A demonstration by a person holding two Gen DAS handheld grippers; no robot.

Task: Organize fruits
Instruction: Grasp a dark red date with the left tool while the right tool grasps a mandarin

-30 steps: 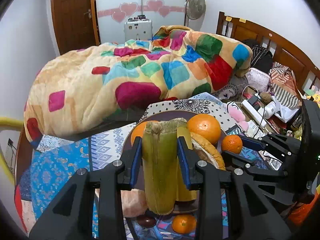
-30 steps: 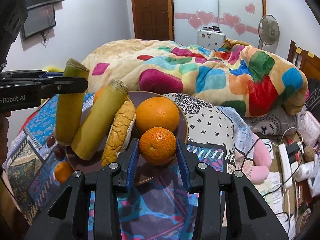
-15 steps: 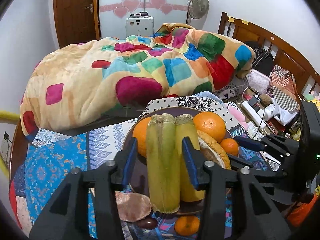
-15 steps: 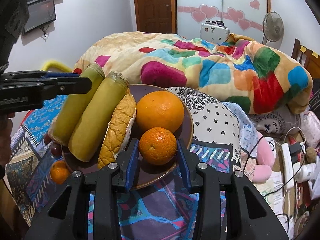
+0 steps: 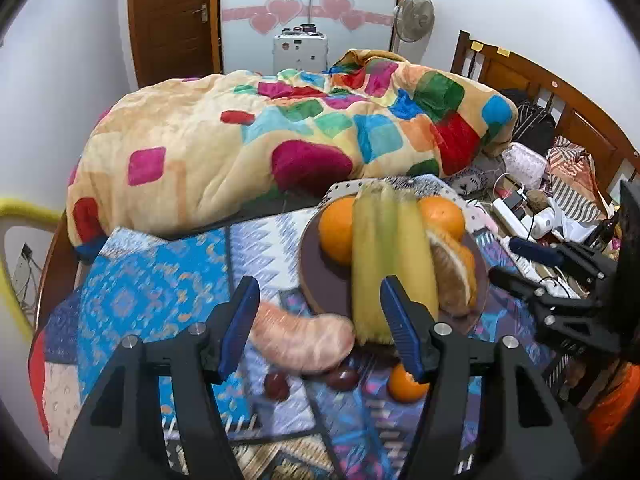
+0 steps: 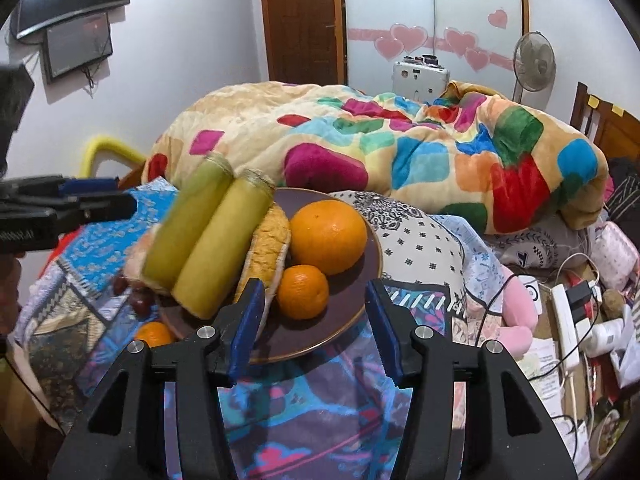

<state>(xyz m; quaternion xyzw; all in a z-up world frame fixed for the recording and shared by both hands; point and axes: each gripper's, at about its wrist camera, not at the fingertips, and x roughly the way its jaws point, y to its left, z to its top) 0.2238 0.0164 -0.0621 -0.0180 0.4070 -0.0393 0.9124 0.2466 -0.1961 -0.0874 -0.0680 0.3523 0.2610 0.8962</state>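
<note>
Behind, a patchwork quilt (image 6: 400,152) heaps beyond the plate (image 6: 360,280).

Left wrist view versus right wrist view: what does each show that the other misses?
Left wrist only: a second large orange behind the stalks, and the pale pink peeled citrus segment plainly seen.

Right wrist only: the wall-mounted black screen.

Both: the dark brown round plate, two green-yellow cane stalks, and the small loose tangerine off the plate.
</note>
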